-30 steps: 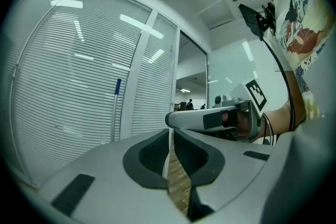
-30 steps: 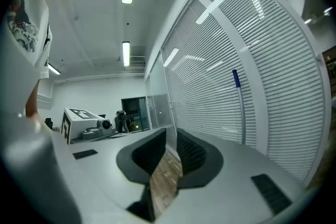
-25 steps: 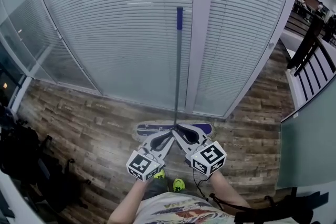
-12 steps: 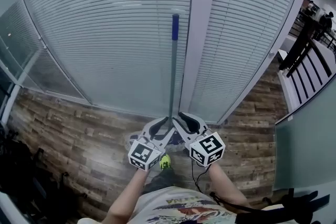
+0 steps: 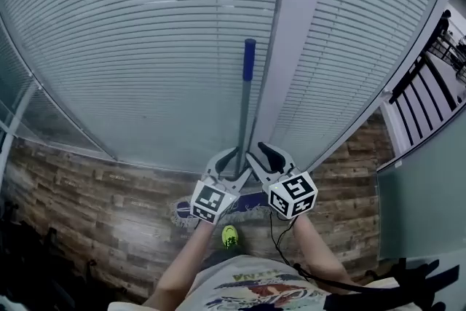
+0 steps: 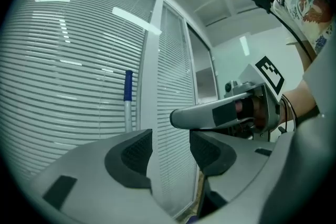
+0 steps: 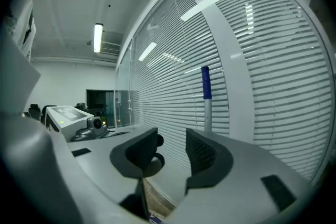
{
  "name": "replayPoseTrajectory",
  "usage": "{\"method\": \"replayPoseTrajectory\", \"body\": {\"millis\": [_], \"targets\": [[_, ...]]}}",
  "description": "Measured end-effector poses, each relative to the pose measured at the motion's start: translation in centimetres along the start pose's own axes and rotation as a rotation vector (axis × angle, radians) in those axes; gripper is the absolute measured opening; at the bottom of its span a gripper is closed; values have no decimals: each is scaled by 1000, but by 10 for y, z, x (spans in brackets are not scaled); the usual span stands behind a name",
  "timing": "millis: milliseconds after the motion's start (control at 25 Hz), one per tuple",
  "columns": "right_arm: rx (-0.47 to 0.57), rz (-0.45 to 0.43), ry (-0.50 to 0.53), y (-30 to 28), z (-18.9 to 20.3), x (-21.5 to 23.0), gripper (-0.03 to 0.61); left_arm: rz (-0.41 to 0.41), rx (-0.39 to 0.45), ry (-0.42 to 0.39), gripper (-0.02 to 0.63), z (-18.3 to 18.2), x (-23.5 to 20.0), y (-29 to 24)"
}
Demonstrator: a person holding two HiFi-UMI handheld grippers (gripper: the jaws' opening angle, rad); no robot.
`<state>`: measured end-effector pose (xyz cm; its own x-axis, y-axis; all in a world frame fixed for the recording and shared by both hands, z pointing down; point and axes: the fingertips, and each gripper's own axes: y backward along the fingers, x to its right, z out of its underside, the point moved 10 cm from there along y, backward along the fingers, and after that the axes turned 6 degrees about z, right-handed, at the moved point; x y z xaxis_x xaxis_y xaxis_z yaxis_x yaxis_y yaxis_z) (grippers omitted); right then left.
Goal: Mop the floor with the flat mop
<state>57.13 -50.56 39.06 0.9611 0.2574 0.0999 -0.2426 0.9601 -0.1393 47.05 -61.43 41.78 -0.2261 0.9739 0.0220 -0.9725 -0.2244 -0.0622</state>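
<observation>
Now left gripper, right gripper: ribbed jaws just opening, empty, flanking mop pole.

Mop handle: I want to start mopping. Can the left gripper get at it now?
Probably yes: the left gripper, whose empty jaws have just been opening, is right beside the upright mop handle; nothing stands between.

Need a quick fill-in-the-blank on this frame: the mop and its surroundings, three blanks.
1. The flat mop stands upright by the glass wall, and the grip at the top of it is ___.
2. The mop head rests on a ___ floor.
3. The whole glass wall is lined with pale horizontal ___.

Missing words: blue; wooden; blinds.
</observation>
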Motion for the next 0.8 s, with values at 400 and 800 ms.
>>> {"method": "replayPoseTrajectory", "body": {"millis": [400,800], "targets": [[-6,102,59,-108,-21,49,187,-10,-16,-27,236,14,-105,-73],[40,131,108,-161,-64,92,198,-49,-57,-77,236,18,-157,-129]]}}
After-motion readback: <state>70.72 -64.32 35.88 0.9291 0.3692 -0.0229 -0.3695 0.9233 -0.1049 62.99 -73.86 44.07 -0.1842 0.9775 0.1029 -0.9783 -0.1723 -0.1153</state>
